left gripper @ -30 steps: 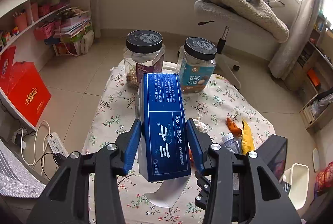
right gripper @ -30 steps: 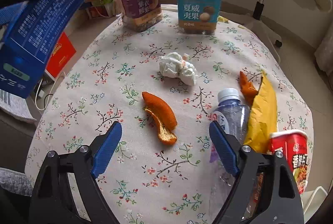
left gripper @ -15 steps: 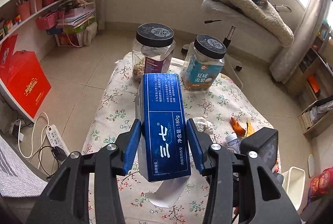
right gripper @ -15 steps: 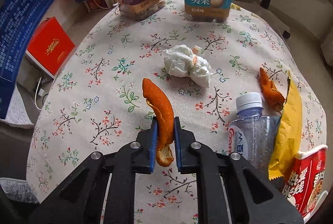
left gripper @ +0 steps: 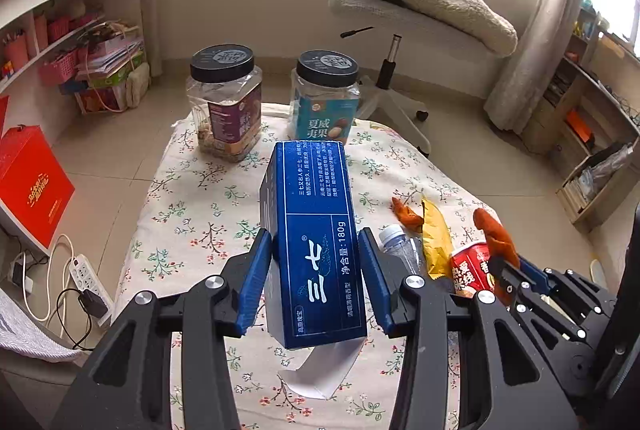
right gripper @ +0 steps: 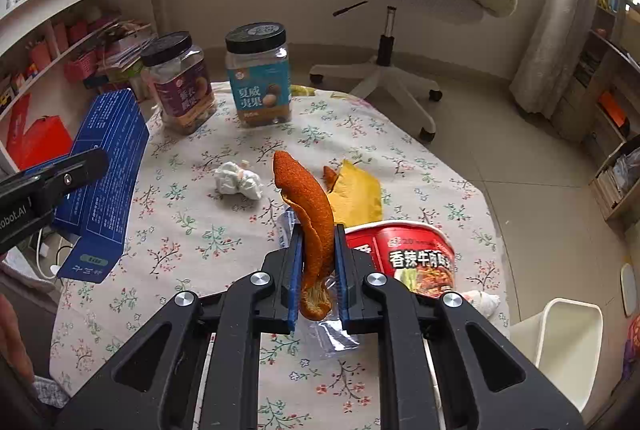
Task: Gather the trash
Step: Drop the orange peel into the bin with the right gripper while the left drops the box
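Pinching a curled orange peel [right gripper: 306, 214] above the floral-clothed counter [right gripper: 192, 230], the right claw [right gripper: 316, 250] is clamped shut on it. At nine o'clock, the left claw [left gripper: 316, 270] grips a blue box [left gripper: 316, 230]. Crumpled tissue [right gripper: 238, 180] lies at eleven o'clock, a noodle cup [right gripper: 408, 250] at three.

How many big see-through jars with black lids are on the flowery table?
2. The purple-labelled clear plastic jar stands at the table's far edge; the teal-labelled clear plastic jar stands just right of it, apart. No others show.
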A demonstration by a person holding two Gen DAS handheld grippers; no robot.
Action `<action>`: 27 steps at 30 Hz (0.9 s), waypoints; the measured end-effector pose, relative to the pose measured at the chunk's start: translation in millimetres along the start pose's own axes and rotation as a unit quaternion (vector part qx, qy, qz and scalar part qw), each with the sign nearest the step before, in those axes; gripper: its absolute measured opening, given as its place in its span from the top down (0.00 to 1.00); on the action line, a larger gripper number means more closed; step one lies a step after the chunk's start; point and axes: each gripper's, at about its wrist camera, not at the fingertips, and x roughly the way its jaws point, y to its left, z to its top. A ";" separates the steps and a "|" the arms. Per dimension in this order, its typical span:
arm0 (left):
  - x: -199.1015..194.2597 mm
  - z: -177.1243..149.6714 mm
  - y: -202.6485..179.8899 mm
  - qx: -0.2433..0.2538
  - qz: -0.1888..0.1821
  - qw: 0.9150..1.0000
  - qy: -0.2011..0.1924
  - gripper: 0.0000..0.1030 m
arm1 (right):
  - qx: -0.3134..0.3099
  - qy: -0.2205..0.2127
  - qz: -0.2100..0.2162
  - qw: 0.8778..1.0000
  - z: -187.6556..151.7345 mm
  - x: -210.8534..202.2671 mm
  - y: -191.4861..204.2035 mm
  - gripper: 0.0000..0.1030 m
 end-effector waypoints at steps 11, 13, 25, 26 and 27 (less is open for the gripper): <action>14.0 -8.9 -54.9 0.044 -0.026 0.999 -0.007 0.57 | 0.055 -0.011 -0.056 0.997 -12.2 -9.9 -65.5 0.87; 16.6 -8.6 -65.9 0.048 -0.036 0.998 -0.006 0.57 | 0.067 -0.011 -0.068 0.995 -13.7 -13.9 -80.3 0.87; 23.3 -14.7 -139.3 0.089 -0.094 0.992 -0.014 0.57 | 0.138 0.006 -0.196 0.971 -44.9 -45.2 -193.5 0.87; 23.9 -16.4 -145.6 0.092 -0.099 0.991 -0.014 0.57 | 0.146 0.011 -0.208 0.967 -49.3 -47.4 -203.6 0.87; 24.7 -17.9 -151.4 0.096 -0.104 0.990 -0.014 0.57 | 0.153 0.016 -0.220 0.963 -53.6 -49.6 -213.9 0.86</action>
